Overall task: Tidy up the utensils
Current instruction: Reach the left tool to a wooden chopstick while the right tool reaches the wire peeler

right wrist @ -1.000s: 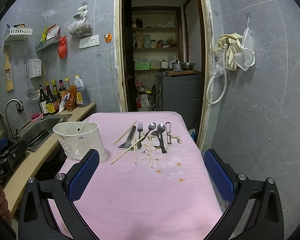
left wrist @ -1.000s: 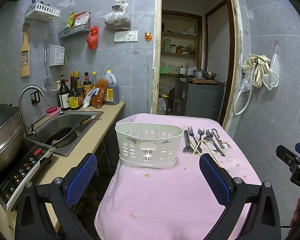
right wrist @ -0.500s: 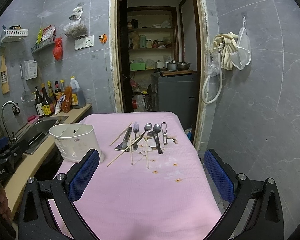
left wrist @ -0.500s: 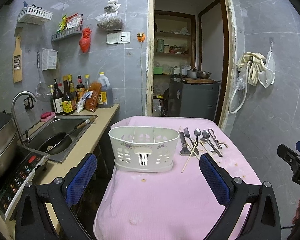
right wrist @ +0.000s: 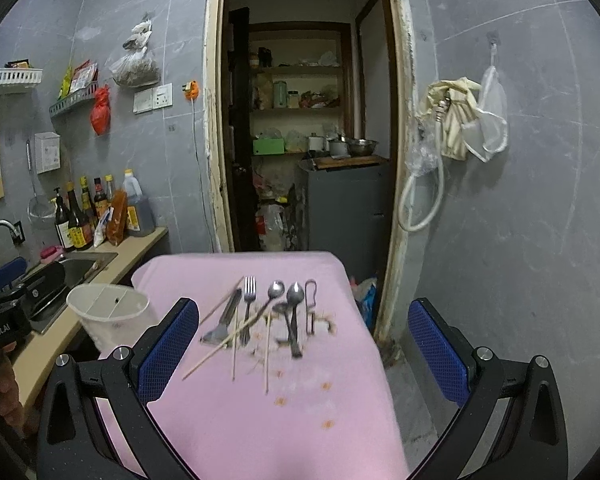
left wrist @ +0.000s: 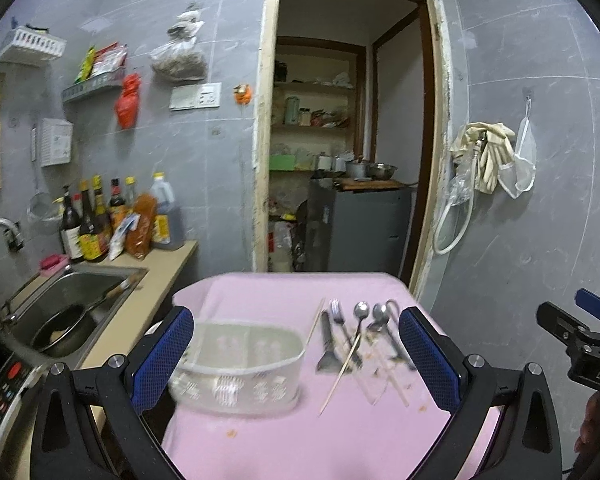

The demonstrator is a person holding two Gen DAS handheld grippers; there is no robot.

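A white plastic utensil basket (left wrist: pixel 244 368) with dividers stands on the pink-covered table (left wrist: pixel 300 432), left of a row of loose utensils. The row holds a small spatula (right wrist: pixel 224 320), a fork (right wrist: pixel 249 300), two spoons (right wrist: pixel 294 308), a peeler (right wrist: pixel 310 304) and several chopsticks (right wrist: pixel 228 344). The basket (right wrist: pixel 108 312) shows at the left in the right wrist view. My left gripper (left wrist: pixel 296 356) is open and empty, above the table's near part. My right gripper (right wrist: pixel 304 352) is open and empty, facing the utensil row.
A counter with a sink (left wrist: pixel 72 312), a pan in it, sauce bottles (left wrist: pixel 96 224) and an induction cooker (left wrist: pixel 4 392) runs along the left. A doorway (left wrist: pixel 340 160) opens behind the table. A hose and cloths (left wrist: pixel 484 160) hang on the right wall.
Both grippers have tilted up and moved closer to the table's far end. The basket and utensils now sit lower in both views. Nothing was grasped.
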